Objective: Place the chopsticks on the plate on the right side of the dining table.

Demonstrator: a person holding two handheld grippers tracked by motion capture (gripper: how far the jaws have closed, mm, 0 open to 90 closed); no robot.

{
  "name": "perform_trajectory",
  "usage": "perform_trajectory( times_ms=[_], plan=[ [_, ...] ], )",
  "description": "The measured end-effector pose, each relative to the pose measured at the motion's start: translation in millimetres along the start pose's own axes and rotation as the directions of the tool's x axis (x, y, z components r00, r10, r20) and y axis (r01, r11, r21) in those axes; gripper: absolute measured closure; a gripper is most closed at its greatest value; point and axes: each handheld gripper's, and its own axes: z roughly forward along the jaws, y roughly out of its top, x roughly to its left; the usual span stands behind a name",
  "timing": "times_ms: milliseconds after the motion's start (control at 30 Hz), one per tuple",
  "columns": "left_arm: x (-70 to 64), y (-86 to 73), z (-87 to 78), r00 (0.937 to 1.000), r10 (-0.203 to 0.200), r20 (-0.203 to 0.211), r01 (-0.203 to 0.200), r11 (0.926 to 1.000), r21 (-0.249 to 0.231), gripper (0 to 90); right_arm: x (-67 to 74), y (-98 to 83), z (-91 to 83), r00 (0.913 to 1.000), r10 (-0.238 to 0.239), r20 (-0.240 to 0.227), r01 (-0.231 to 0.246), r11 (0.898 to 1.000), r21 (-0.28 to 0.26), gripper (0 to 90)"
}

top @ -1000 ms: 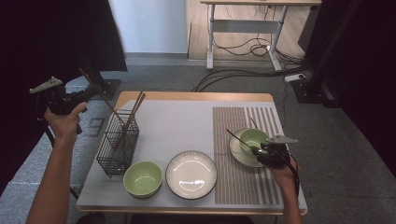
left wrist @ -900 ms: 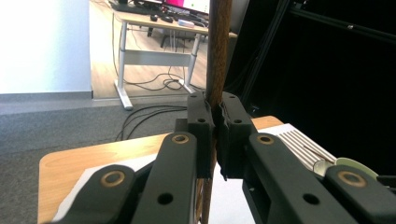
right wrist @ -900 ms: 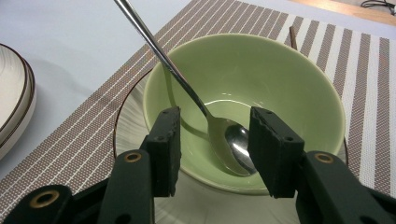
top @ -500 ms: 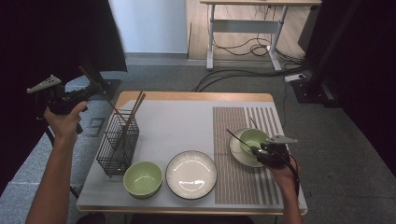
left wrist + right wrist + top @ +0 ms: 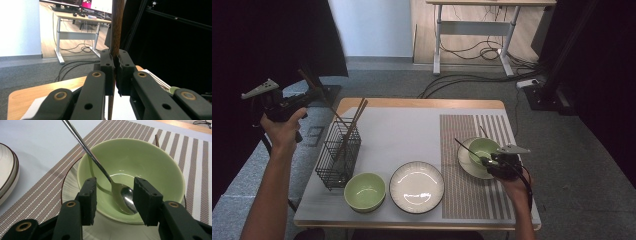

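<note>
The left tool (image 5: 115, 72) is clenched on one brown chopstick (image 5: 116, 30), which stands almost upright between its two black jaws. In the high view this left tool (image 5: 304, 100) is held up in the air, past the left edge of the worktop (image 5: 412, 125), and the chopstick (image 5: 319, 95) slants down to the right toward a black wire basket (image 5: 337, 157). The basket stands on the left part of the worktop, and more chopsticks (image 5: 354, 122) lean inside it.

The right tool (image 5: 115, 195) is released: its jaws stand apart on both sides of a metal spoon (image 5: 120, 191) and do not press on it. The spoon lies in a green bowl (image 5: 152, 167), with its handle going up over the rim to the far left. This bowl sits on a white saucer (image 5: 68, 187), on the striped mat (image 5: 37, 195) at the right side of the worktop.

In the high view the right tool (image 5: 489, 161) is at the near edge of this bowl (image 5: 482, 147). Near the front edge, a second green bowl (image 5: 364, 191) stands just beside a white plate (image 5: 417, 186).
</note>
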Motion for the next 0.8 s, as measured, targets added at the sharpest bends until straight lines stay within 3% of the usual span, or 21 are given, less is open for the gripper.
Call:
perform_trajectory(
  times_ms=[333,667,800],
  plan=[
    [-11.3,-2.4,9.6,0.9994,0.008,0.033,-0.009,0.9999,0.011,84.8,0.1,0.4,-0.8,1.0,0.001,0.001,-0.001,1.0,-0.006,54.3],
    [-24.2,-22.6,18.7,0.9976,0.0,0.069,-0.002,0.9994,0.034,84.8,1.6,2.2,-1.2,1.0,-0.003,-0.009,0.003,1.0,-0.012,54.3],
    [-29.3,-30.2,20.7,0.9966,-0.003,0.082,0.0,0.9992,0.04,84.8,3.6,6.5,-4.5,0.999,0.005,-0.046,-0.007,0.999,-0.043,54.3]
  ],
)
